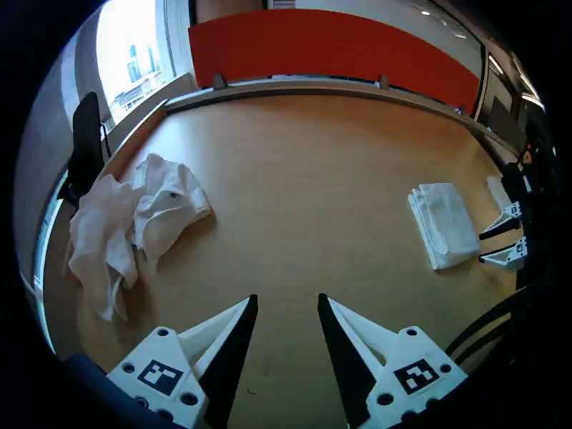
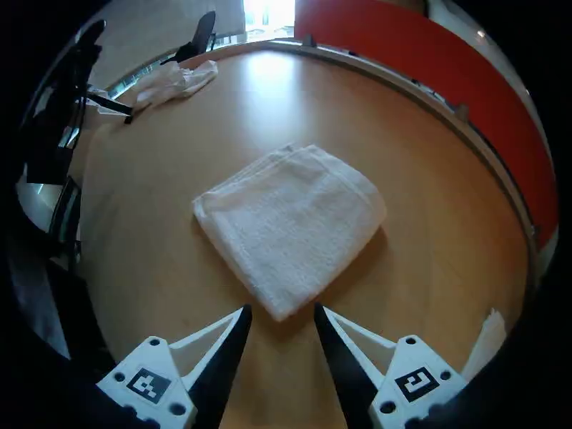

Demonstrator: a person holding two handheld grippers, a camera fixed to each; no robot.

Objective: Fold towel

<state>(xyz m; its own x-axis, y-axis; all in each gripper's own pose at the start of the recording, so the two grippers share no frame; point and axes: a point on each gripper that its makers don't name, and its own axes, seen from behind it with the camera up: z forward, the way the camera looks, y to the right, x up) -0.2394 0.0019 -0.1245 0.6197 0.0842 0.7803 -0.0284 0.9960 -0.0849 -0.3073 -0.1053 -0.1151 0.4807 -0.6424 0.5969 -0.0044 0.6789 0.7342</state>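
Left gripper [image 1: 286,297]: jaws apart, holding nothing, above the table [image 1: 307,179]. Right gripper [image 2: 282,307]: jaws apart, empty. Folded towel [image 2: 289,225] lies flat on the table, its near corner just ahead of the right fingertips. Crumpled towels [image 1: 136,214] are heaped near the table's edge, well apart from the folded towel.

Office room, pale wooden worktop in daylight

The worktop [image 1: 322,186] has a grey rim along its far edge, where a red partition panel [image 1: 322,46] stands on small feet. A bright window [image 1: 129,57] lies beyond the far left corner. A black chair [image 1: 86,143] stands at the worktop's left edge, and ceiling strip lights [image 1: 493,64] glow at the right.
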